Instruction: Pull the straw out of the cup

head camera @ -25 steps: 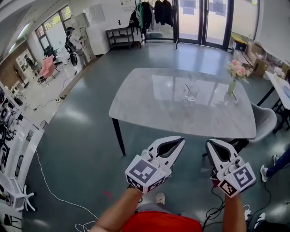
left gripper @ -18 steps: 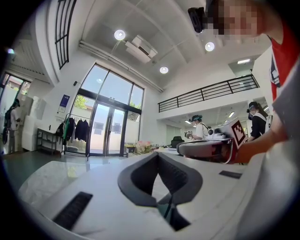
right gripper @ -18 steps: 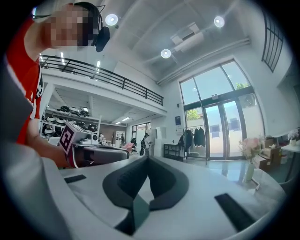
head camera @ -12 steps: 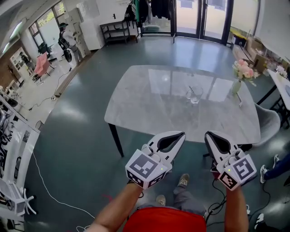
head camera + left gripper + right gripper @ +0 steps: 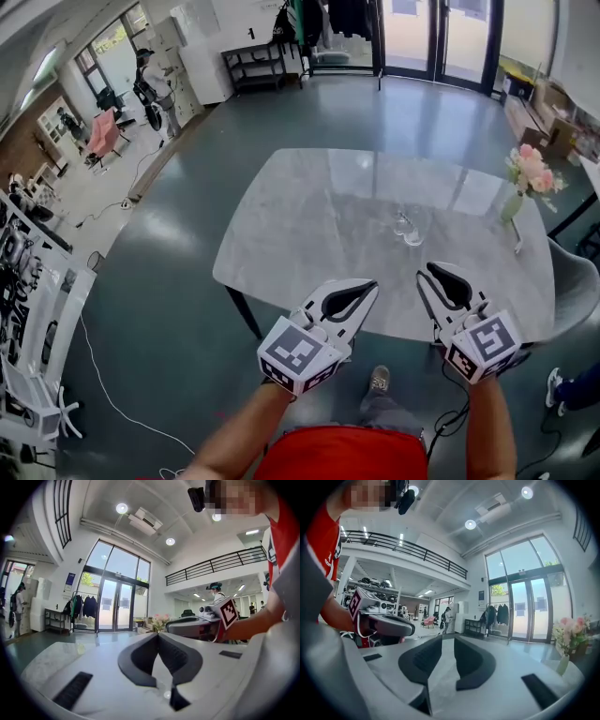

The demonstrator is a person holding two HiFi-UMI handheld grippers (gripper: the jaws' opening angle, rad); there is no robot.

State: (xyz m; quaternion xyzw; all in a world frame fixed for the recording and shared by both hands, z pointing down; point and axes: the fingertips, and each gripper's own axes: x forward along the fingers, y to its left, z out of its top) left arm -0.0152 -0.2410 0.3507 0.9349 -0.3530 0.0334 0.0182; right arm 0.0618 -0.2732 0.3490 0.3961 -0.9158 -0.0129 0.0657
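Note:
A clear glass cup point(image 5: 411, 229) stands on the marble table point(image 5: 309, 225), right of its middle, with a thin straw point(image 5: 402, 220) leaning in it. Both grippers hover at the table's near edge, well short of the cup. My left gripper point(image 5: 371, 285) point(image 5: 158, 635) is shut, its pads meeting with nothing between them. My right gripper point(image 5: 429, 273) point(image 5: 447, 640) is just below the cup in the head view. Its jaws have just been opening and now stand apart with nothing between them. I cannot make out the cup in either gripper view.
A vase of pink flowers point(image 5: 527, 176) point(image 5: 569, 630) stands near the table's right end. A grey chair point(image 5: 572, 281) sits at the right corner. Cables point(image 5: 103, 394) trail over the floor at left. Glass doors point(image 5: 441, 37) and a clothes rack are beyond the table.
Both grippers have moved forward from over the floor to the table's near edge, closer to the cup. The right jaws, closed before, now stand apart.

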